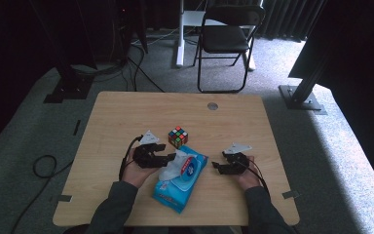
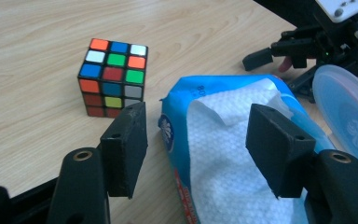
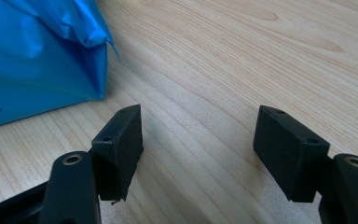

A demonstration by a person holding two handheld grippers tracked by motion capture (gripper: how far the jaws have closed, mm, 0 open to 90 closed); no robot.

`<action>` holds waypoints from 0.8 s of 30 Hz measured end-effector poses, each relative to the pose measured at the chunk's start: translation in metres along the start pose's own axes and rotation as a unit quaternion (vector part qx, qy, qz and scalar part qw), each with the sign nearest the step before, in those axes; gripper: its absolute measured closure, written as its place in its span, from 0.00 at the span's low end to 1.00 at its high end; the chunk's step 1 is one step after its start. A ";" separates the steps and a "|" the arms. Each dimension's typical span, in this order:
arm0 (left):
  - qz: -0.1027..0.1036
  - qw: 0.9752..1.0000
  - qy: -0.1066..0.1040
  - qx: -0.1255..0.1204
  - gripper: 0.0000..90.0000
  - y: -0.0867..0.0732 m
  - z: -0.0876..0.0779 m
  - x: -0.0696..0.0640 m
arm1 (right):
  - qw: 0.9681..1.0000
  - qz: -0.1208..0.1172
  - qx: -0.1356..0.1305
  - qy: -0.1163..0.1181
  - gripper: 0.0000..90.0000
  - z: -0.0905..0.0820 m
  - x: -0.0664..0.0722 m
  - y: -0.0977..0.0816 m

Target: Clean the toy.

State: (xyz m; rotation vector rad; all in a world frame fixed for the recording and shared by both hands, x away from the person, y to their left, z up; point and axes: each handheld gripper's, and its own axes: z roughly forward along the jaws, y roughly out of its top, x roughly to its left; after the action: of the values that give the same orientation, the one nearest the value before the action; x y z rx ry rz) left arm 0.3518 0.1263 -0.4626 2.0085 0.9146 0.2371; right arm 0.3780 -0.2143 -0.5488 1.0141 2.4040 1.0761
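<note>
Blue plastic wet-wipe pack [image 1: 181, 180] is laid flat on the light wooden surface [image 1: 126, 112], lid flipped up, 1 white wipe [image 2: 223, 154] pulled out. Left tool [image 1: 172, 158] is held wide, jaws astride the wipe, no contact seen. Right tool [image 1: 216, 167] is held wide, nothing gripped, beside the pack. Multicoloured 3x3 puzzle cube [image 1: 177, 137] is parked just behind.

A scrambled puzzle cube [image 1: 177, 137] sits on the wooden bench [image 1: 121, 112]; beyond it, a black folding chair [image 1: 228, 36] on grey carpet [image 1: 331, 146]; cables [image 1: 44, 168] trail left.

black grippers, grey three-cornered plates, black cables, dark sleeves.
</note>
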 end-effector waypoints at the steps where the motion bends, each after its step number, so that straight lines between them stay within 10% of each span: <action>1: 0.002 1.000 0.000 0.002 0.42 0.000 0.000 -0.001 | 1.000 0.000 0.000 0.000 0.36 0.000 0.000 0.000; 24: 0.013 0.999 -0.028 0.030 0.44 -0.011 0.015 -0.011 | 1.000 0.000 0.000 0.000 0.36 0.000 0.000 0.000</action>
State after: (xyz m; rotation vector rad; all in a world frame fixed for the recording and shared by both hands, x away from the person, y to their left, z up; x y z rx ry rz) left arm 0.3454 0.1123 -0.4777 2.0726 0.8709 0.1686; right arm 0.3780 -0.2143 -0.5488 1.0150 2.4035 1.0771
